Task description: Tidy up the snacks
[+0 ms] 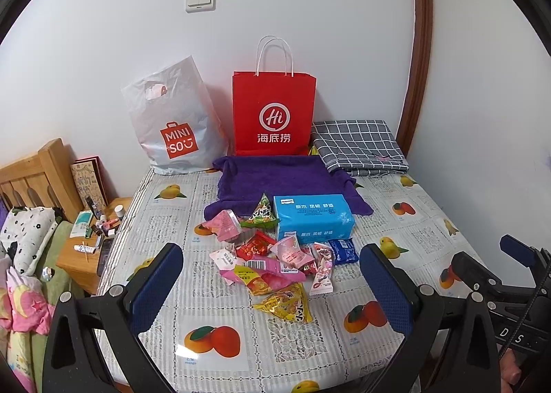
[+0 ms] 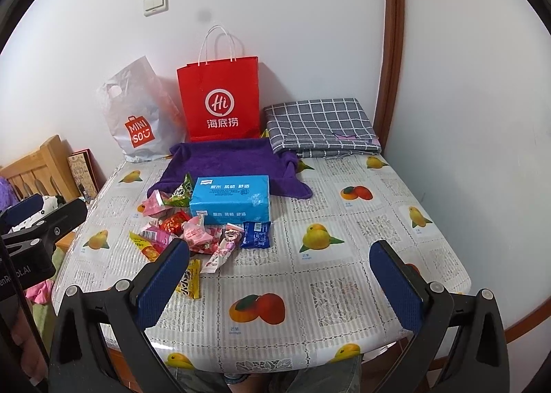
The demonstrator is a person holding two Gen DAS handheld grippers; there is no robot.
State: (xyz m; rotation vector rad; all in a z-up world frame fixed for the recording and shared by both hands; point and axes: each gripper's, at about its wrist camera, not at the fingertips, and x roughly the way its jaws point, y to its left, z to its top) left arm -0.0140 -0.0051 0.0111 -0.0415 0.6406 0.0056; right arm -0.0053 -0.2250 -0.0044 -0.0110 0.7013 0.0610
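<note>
The snack pile (image 1: 275, 265) lies on the tabletop (image 1: 396, 220) straight ahead of the left gripper (image 1: 272, 286), nearer it than the right gripper (image 2: 279, 276), which has the pile off left; both jaws gape wide, empty.

The red bag (image 1: 273, 114) hides whatever is inside it, and so does the white bag (image 1: 172, 117), though something orange shows faintly through its side in the right wrist view. The tissue pack (image 1: 313, 219) covers the near part of the purple towel (image 1: 272, 174). Snacks (image 1: 275, 262) overlap in a heap, so the lower wrappers are partly hidden and their small print cannot be read. In the right wrist view a blue finger (image 2: 162, 284) covers part of the yellow packet (image 2: 191, 281). The near edge of the bench (image 1: 423, 220) is cut off behind the fingers in the left wrist view.
</note>
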